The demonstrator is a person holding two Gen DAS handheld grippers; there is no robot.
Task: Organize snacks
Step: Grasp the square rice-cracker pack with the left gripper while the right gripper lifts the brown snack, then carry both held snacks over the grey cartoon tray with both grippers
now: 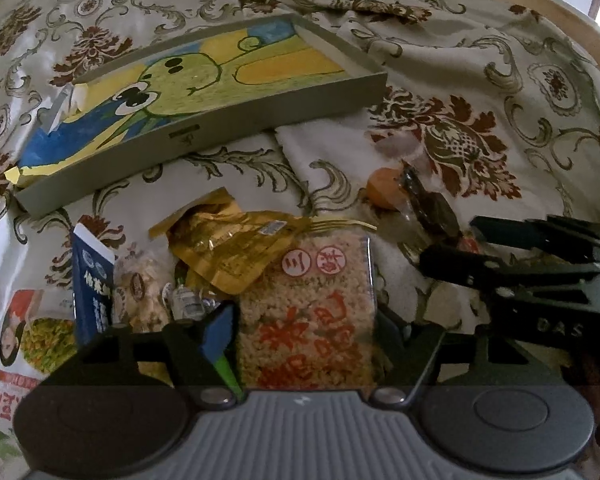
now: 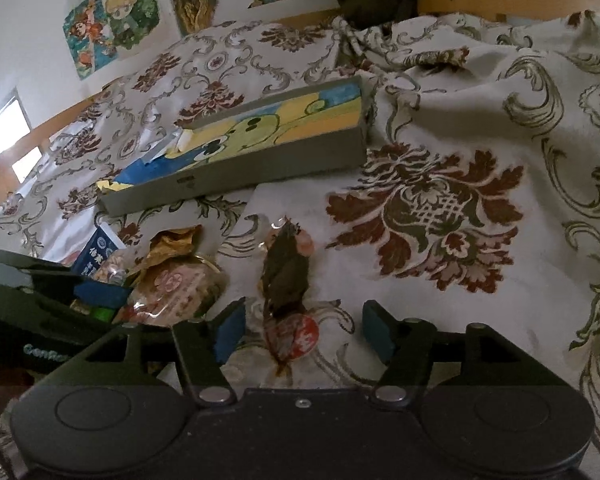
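Observation:
My left gripper (image 1: 306,332) is shut on a clear packet of puffed rice cake (image 1: 308,304) with red print; its pads press on the packet's two long sides. Around it lie a gold foil packet (image 1: 228,252), a blue packet (image 1: 92,280) and a small clear packet of nuts (image 1: 140,288). My right gripper (image 2: 304,334) stands open over a clear-wrapped dark dried snack (image 2: 286,272) with a red label, and the pads stand clear of it. A grey tray (image 1: 260,120) with a frog painting inside lies farther back on the bed.
Everything rests on a rumpled floral bedspread (image 2: 440,208). A large bag with green peas printed on it (image 1: 28,340) lies at the left. A wooden bed frame (image 1: 540,12) runs along the far right edge. Posters (image 2: 116,12) hang on the wall behind.

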